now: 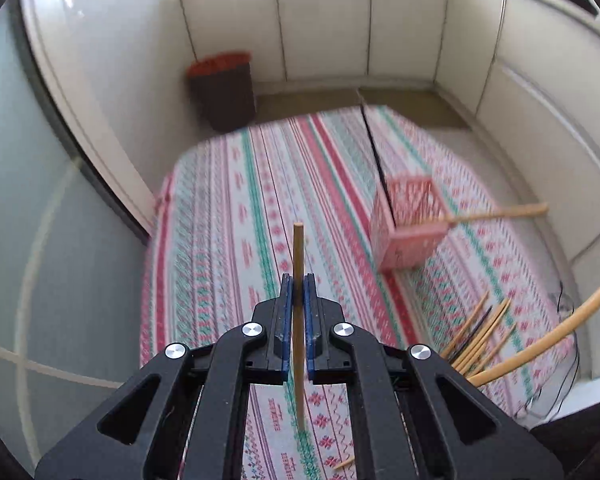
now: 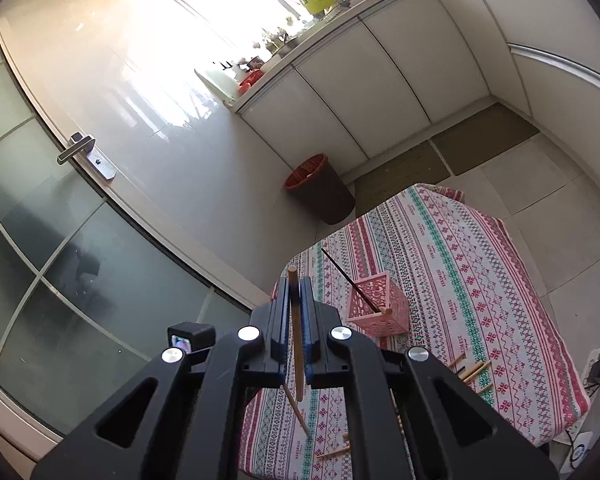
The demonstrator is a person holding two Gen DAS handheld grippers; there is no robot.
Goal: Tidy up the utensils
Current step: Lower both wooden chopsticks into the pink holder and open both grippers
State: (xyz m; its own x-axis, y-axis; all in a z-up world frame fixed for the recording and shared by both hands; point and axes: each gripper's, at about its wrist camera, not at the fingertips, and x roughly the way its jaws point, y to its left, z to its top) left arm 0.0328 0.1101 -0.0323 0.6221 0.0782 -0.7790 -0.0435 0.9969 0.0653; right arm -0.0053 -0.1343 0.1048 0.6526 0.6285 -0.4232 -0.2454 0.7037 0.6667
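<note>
A: When we look along the left gripper (image 1: 298,280), what do we see?

B: We see its jaws closed on a wooden chopstick (image 1: 298,264). The stick stands between the blue pads (image 1: 286,312) and its top end rises above them. Below is the table with a striped cloth (image 1: 236,208). A pink basket (image 1: 408,224) stands on the cloth, to the right of the gripper and apart from it. A black stick (image 1: 374,152) leans out of the basket, and a pale one (image 1: 500,213) reaches to its rim from the right. More chopsticks, the pile (image 1: 480,332), lie loose at the lower right.

A: And from the right gripper (image 2: 299,284)?

B: We find the same grip: the jaws are closed on a second wooden chopstick, the brown one (image 2: 297,340), held upright between the pads. The basket (image 2: 380,312) is just to the right of the fingertips, on the cloth (image 2: 480,264), with the black stick (image 2: 348,280) leaning in it. Some loose sticks (image 2: 474,370) lie nearer to us on the right. A dark bin (image 2: 320,192) with a red rim stands on the floor beyond the table.
</note>
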